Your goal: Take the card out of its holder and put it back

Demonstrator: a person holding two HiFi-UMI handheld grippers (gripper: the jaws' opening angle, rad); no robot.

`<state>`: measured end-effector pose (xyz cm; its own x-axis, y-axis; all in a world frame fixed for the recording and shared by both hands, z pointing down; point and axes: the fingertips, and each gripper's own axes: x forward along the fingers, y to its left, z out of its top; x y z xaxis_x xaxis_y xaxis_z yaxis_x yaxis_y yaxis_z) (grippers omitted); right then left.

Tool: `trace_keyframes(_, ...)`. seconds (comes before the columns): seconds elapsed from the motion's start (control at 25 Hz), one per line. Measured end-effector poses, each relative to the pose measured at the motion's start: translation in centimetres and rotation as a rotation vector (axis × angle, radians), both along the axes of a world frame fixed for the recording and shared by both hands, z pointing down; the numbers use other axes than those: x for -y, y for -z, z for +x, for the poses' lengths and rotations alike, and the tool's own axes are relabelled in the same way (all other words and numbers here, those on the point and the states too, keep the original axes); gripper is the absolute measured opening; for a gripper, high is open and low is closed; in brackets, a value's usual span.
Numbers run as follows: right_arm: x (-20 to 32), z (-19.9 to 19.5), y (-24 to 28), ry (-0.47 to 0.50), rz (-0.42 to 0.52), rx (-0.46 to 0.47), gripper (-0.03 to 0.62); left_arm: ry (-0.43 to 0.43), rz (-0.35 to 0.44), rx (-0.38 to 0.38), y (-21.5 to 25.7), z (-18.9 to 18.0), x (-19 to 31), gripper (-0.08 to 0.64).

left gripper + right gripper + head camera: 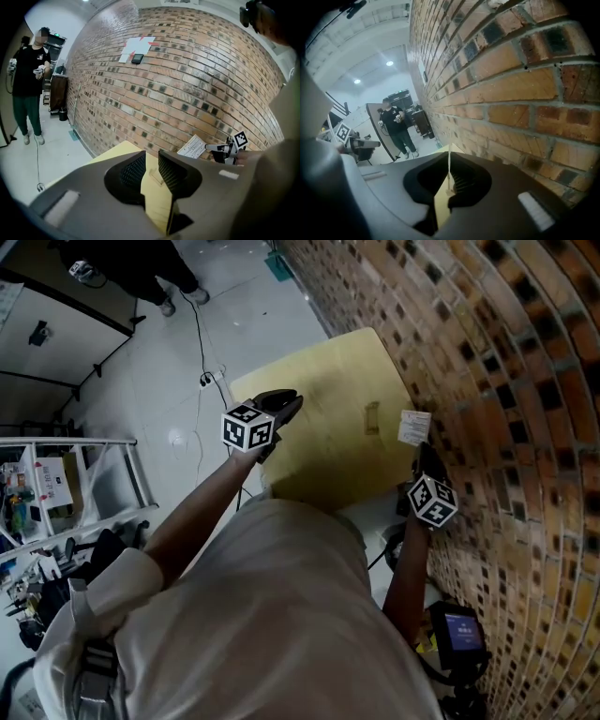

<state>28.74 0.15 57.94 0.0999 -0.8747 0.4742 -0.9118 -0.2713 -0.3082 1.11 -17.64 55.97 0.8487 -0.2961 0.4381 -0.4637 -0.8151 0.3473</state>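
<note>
The table's (328, 390) near edge is hidden under the person's torso (281, 615), and part of its left edge lies behind the left gripper (292, 401). The card (413, 427) carries print too small to read — in the right gripper view it shows only edge-on, its face unseen. In the head view the right gripper (420, 452) is too dark and small to tell its jaws apart. The clear holder (372, 416) is faint — its outline is hard to make out.
</note>
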Motion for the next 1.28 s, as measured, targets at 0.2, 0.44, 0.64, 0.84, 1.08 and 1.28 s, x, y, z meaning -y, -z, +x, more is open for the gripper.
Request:
trace_keyframes(0.2,2.2,-1.3,-2.1,0.055,-0.032,0.017,0.012,0.011,-0.009,0.005,-0.2,-0.3,-0.1,0.109)
trace_keyframes(0.44,4.5,-3.1,-4.7,0.115,-0.074,0.03,0.012,0.043,-0.03,-0.007,0.1,-1.3,-0.1,0.126)
trace_keyframes(0.64,5.8,-3.8,-6.7,0.144,-0.111,0.026,0.012,0.063,-0.033,-0.004,0.2,-2.1,0.1,0.127)
trace_keyframes(0.84,6.3,-4.3,-8.5,0.161,-0.145,0.024,0.012,0.077,-0.035,0.003,0.1,-2.6,0.0,0.127)
trace_keyframes(1.08,6.7,-4.1,-10.3,0.144,-0.169,0.019,0.012,0.086,-0.038,0.017,-0.2,-3.2,-0.1,0.127)
trace_keyframes(1.28,6.9,-4.0,-11.5,0.131,-0.18,0.02,0.012,0.092,-0.039,0.026,-0.4,-3.4,0.0,0.126)
